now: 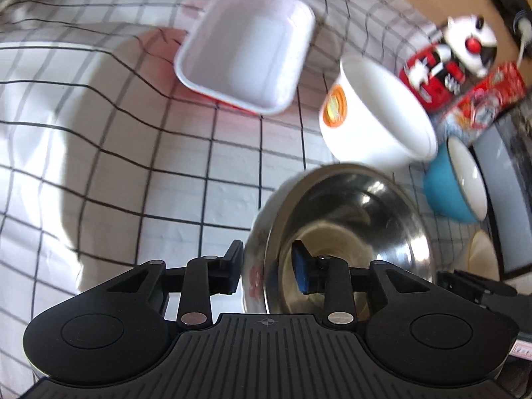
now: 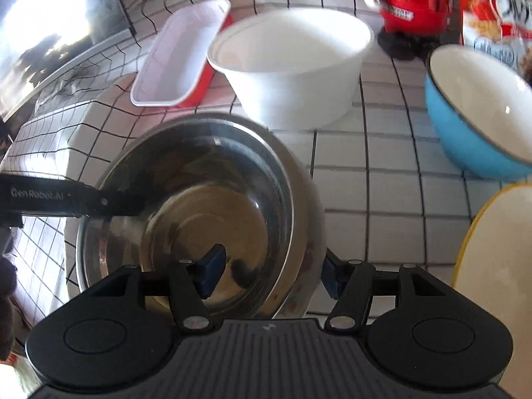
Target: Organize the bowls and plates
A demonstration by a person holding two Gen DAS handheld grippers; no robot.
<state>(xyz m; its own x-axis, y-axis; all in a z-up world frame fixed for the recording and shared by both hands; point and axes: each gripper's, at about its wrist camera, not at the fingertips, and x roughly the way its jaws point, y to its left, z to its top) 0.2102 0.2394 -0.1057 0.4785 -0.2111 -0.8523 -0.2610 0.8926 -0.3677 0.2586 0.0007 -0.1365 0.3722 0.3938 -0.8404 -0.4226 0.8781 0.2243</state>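
Left wrist view shows the sorting barely begun: around the steel bowl the dishes sit scattered on the checked cloth, none nested. Beyond the steel bowl stands the big white bowl, further off the white tray, off to its right the blue bowl, and a yellow-rimmed plate near its right side. I'd say everything is left to stack. Both tools straddle the steel bowl's rim, one finger inside and one outside. The left gripper looks clamped on the wall; the right gripper also seems to grasp it, though its outer pad's contact is hard to see.
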